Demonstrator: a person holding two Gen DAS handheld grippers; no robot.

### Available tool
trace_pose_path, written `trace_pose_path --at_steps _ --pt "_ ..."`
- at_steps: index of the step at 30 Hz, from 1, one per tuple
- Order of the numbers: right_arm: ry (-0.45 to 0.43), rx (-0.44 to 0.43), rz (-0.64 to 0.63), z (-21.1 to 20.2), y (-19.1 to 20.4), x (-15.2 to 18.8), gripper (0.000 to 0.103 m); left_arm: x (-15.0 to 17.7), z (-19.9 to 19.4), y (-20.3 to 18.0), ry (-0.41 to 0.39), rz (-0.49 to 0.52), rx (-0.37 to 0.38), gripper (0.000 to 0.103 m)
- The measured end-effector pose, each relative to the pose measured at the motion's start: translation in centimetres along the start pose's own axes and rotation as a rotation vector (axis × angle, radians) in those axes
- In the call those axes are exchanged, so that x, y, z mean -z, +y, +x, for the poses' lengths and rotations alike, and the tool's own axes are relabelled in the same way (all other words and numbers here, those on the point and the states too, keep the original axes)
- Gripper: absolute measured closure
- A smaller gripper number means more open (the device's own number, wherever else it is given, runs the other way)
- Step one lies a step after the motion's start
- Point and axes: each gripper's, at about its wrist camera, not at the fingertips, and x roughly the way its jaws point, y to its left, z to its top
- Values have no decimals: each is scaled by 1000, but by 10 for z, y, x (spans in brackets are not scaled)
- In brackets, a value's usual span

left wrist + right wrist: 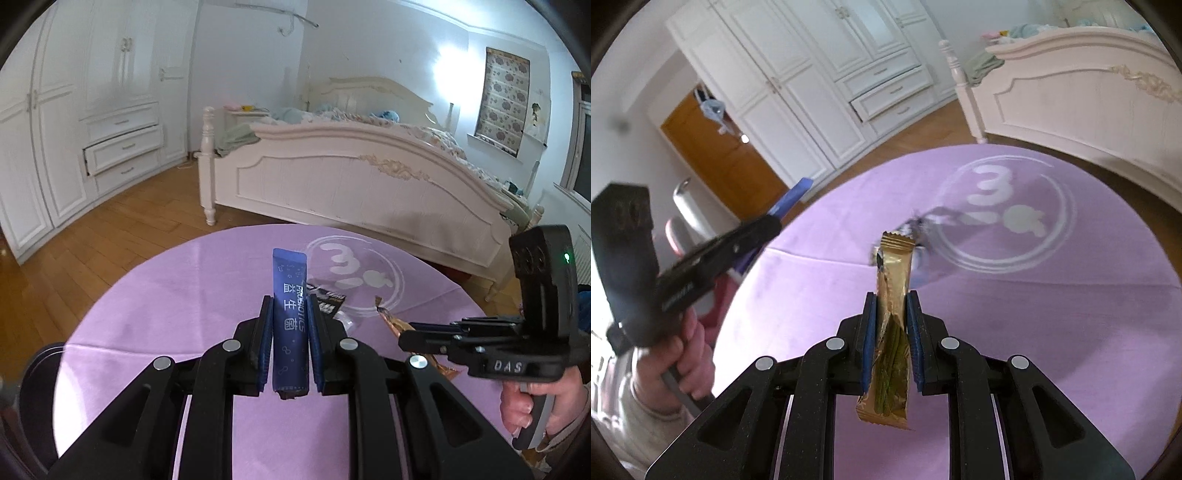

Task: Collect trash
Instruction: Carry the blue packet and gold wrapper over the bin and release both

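Note:
My left gripper (289, 302) is shut on a blue probiotics sachet (289, 317) that stands upright between the pads, above the round table with the purple cloth (166, 314). My right gripper (891, 299) is shut on a gold wrapper (894, 314) and holds it above the cloth. In the left wrist view the right gripper (406, 334) comes in from the right with the gold wrapper (389, 317). A black wrapper (327, 295) and a clear scrap (345, 320) lie on the cloth near the printed "3"; they look blurred in the right wrist view (916, 236).
A white bed (369, 173) stands behind the table. White wardrobes with drawers (122, 144), one drawer ajar, line the left wall. Wooden floor (110, 229) surrounds the table. A wooden door (716, 155) and a pink chair (716, 291) show left of the table.

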Motion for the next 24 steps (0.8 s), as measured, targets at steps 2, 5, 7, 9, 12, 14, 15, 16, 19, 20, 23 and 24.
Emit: trace_pose_path --at_steps 2,5,7,9,12,14,15,16,19,20,23,24 --pt "13 -17 -9 6 13 -2 86 4 -8 8 -11 -13 -11 84" --pt "33 -42 -30 18 37 -5 86 10 -21 25 -31 -30 -42 84" --pt "47 -57 -43 26 51 -6 86 14 -30 34 -42 -40 -58 84" --pt "62 -69 -60 34 67 -8 86 18 -38 44 -54 -51 -78 84" --pt "91 -90 -88 50 94 -9 86 27 -51 58 -69 -75 -105 84" --pt "104 -102 -105 60 108 -11 86 33 -59 70 -77 -96 -120 84" --pt "111 -107 -114 65 115 -12 86 37 -63 79 -81 -110 -129 84" --pt "120 -115 -126 73 124 -14 86 40 -66 85 -83 -123 -136 84" --pt "140 -136 -144 89 146 -17 86 51 -78 107 -91 -167 -157 84" --pt "147 -146 -149 95 154 -18 86 55 -82 115 -93 -183 -161 84" --pt "165 -165 -162 110 175 -19 86 64 -92 138 -99 -242 -174 84" --pt "170 -170 -164 114 180 -19 86 69 -95 144 -101 -259 -179 84"
